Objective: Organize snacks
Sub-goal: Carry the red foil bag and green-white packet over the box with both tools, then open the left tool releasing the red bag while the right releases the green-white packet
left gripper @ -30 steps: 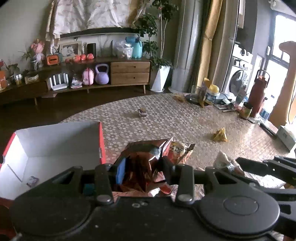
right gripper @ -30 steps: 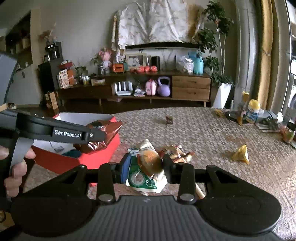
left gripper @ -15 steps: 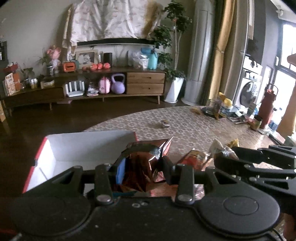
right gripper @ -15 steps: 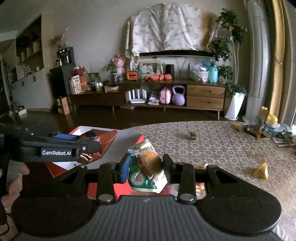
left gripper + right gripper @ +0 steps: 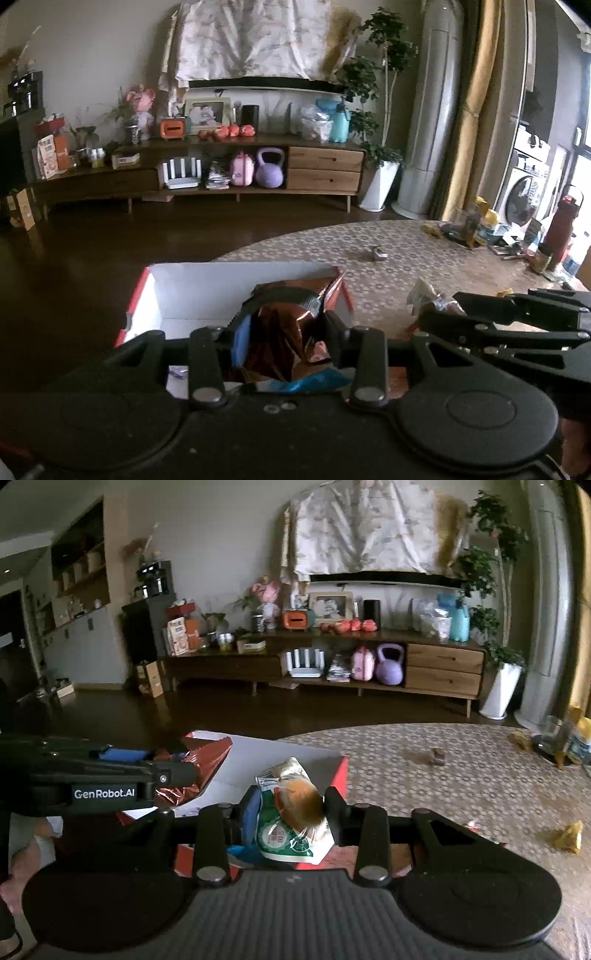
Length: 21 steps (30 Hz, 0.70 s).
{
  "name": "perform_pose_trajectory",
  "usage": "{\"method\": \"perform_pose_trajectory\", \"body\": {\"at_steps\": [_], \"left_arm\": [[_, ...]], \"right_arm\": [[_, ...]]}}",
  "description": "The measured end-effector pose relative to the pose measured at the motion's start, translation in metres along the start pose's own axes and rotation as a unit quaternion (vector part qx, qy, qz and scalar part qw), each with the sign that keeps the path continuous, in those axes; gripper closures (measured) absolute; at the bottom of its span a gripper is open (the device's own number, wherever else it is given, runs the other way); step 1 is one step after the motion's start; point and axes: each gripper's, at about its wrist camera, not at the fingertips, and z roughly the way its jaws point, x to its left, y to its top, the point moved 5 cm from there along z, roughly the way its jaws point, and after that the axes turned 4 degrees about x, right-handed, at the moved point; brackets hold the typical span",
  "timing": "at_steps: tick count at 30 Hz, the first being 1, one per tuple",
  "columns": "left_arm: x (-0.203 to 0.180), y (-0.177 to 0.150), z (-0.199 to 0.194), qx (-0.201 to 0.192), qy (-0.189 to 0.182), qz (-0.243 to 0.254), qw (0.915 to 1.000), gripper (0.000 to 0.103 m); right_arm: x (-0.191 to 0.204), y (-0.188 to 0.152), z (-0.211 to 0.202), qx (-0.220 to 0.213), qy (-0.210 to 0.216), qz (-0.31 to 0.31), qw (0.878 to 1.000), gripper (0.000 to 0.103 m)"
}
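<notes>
Both grippers clamped: left gripper (image 5: 282, 341) on foil packet (image 5: 284, 325), right gripper (image 5: 288, 814) on bun pack (image 5: 291, 819). Box (image 5: 207, 291) apparently below; crowded release risks collision.

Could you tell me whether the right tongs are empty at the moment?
No, the right tongs are closed on a white-and-green snack packet, held above the red box.
</notes>
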Motion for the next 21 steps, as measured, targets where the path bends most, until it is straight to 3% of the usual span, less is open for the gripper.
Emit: {"method": "perform_pose_trajectory", "body": {"at_steps": [11, 21], "left_arm": [[0.053, -0.006, 0.025, 0.040, 0.031, -0.015, 0.9986, 0.064], [0.087, -0.011, 0.060, 0.092, 0.054, -0.012, 0.9943, 0.064]], "right_arm": [[0.027, 0.007, 0.057, 0.051, 0.022, 0.004, 0.998, 0.066], [0.037, 0.011, 0.116, 0.113, 0.013, 0.012, 0.993, 0.066]]}}
